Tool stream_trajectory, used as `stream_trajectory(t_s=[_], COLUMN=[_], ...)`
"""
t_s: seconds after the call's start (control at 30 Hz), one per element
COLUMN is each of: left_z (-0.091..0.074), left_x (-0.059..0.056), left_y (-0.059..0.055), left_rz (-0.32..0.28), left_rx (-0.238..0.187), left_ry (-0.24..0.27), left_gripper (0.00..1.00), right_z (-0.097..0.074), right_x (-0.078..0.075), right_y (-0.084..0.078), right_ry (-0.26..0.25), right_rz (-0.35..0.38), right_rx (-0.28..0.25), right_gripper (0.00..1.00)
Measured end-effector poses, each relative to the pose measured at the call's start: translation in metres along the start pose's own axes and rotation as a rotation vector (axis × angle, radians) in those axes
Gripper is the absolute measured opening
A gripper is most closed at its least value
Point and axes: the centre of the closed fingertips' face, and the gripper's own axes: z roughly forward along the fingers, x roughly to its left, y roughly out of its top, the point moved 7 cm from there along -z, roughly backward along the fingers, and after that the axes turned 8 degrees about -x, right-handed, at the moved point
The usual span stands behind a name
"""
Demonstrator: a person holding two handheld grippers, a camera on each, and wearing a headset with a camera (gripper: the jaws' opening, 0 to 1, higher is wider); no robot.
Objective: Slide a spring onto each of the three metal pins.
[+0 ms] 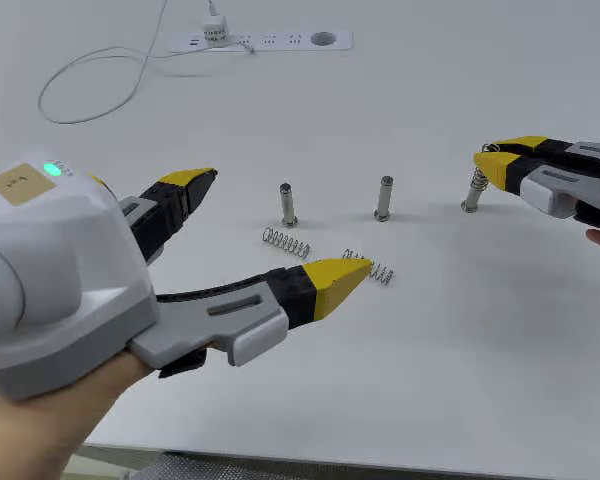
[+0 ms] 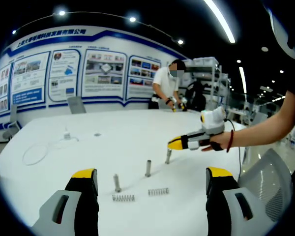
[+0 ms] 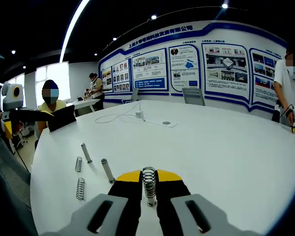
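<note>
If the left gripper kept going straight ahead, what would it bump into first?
Likely a loose spring lying on the table just ahead of the left gripper; two pins stand behind. Its height above the table is unclear.

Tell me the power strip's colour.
White power strip, with a white plug and cable; the head view shows it best.
</note>
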Motion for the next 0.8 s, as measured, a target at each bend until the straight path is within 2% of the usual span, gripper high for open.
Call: stream_trajectory(t_s=[0.8], left_z=[0.000], left_x=[0.000], left_y=[0.000], left_rz=[-0.003], left_rx=[-0.002], left_ry=[0.003], left_gripper=[0.93], right_z=[-0.004], right_x=[0.010], right_y=[-0.019], right_ry=[-0.006], right_rz=[-0.024], right_rx=[0.073], right_gripper=[0.11])
